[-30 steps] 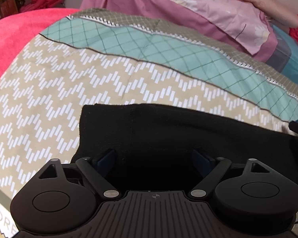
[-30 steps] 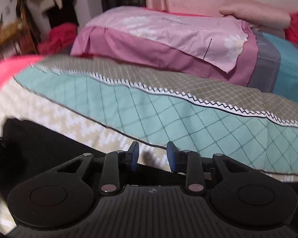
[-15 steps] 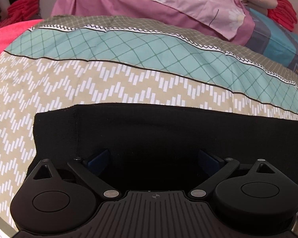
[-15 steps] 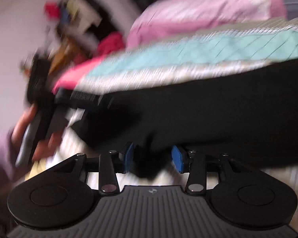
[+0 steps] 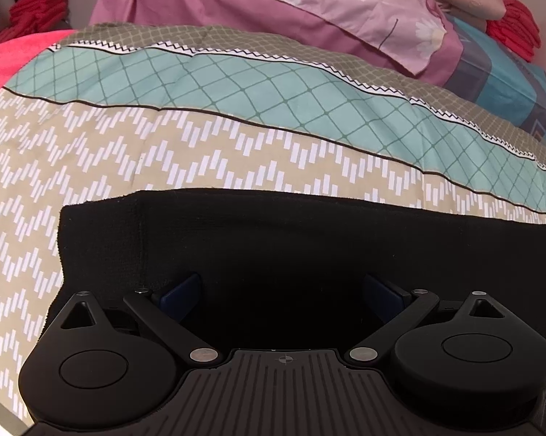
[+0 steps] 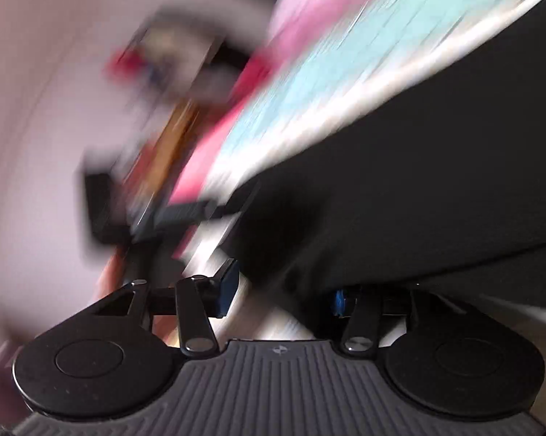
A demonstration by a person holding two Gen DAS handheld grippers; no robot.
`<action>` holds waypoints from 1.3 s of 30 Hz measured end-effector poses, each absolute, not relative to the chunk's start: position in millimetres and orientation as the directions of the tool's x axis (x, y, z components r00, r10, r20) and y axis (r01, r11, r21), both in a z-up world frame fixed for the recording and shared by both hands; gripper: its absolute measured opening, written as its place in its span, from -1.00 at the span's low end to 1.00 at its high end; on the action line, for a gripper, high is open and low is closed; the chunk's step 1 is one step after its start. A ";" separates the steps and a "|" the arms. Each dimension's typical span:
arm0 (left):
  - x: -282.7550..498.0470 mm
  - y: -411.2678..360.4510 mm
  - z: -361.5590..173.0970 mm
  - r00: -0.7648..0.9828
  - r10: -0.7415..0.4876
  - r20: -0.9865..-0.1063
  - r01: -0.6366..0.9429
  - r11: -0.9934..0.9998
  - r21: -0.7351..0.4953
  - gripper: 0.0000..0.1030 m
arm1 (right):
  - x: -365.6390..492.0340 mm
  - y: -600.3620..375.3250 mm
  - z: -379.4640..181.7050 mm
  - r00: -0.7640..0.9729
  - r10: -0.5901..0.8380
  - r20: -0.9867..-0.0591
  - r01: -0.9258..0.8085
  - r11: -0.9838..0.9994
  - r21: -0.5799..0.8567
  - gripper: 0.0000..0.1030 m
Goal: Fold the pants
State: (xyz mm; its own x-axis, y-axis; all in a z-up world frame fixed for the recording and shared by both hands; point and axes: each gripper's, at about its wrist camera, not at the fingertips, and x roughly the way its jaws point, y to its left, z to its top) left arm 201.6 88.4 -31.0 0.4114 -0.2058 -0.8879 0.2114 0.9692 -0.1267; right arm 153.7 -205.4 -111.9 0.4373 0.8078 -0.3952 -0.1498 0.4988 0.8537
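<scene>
Pants: black, flat on the bedspread, under and ahead of both sets of fingers.
Left gripper: spread wide over the cloth, holding nothing.
Right gripper: jaws opening, cloth edge between them, not pinched; view blurred.
Risk: closing early catches a single layer, or bedspread too; fold skews.

The black two-finger left gripper is hovering wide open over flat black fabric pants lying on a beige zigzag-patterned bedspread.
</scene>
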 end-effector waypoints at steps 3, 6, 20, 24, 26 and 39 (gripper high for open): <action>201.5 89.1 -30.8 0.406 -0.215 -0.888 0.224 0.966 -0.131 1.00 | 161.3 -209.7 -100.1 0.521 0.721 -0.456 -0.166 0.610 0.775 0.19; 202.2 89.0 -30.9 0.405 -0.216 -0.888 0.223 0.966 -0.133 1.00 | 174.0 -228.9 -114.3 0.635 0.693 -0.341 -0.025 0.460 0.887 0.20; 198.4 81.7 -33.8 0.421 -0.193 -0.886 0.256 0.963 -0.088 1.00 | 169.7 -173.2 -100.1 0.420 0.778 -0.468 -0.217 0.587 0.780 0.36; 196.0 83.7 -33.5 0.429 -0.200 -0.881 0.269 0.959 -0.086 1.00 | 148.4 -182.3 -86.0 0.453 0.684 -0.572 -0.192 0.701 0.686 0.35; 191.5 84.9 -31.6 0.443 -0.198 -0.874 0.280 0.957 -0.075 1.00 | 129.5 -198.3 -78.0 0.491 0.653 -0.576 -0.161 0.718 0.677 0.41; 151.6 135.6 -26.8 0.503 -0.109 -0.857 0.167 0.986 -0.027 1.00 | 181.6 -189.1 -74.6 0.542 0.632 -0.555 -0.230 0.746 0.625 0.00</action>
State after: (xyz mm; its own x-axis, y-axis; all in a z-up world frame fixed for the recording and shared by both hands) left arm 151.6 135.6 -26.8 0.5031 -0.1090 -0.8573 0.1675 0.9855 -0.0271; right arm 181.6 -189.1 -74.6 0.5417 0.6317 -0.5545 -0.2301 0.7459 0.6250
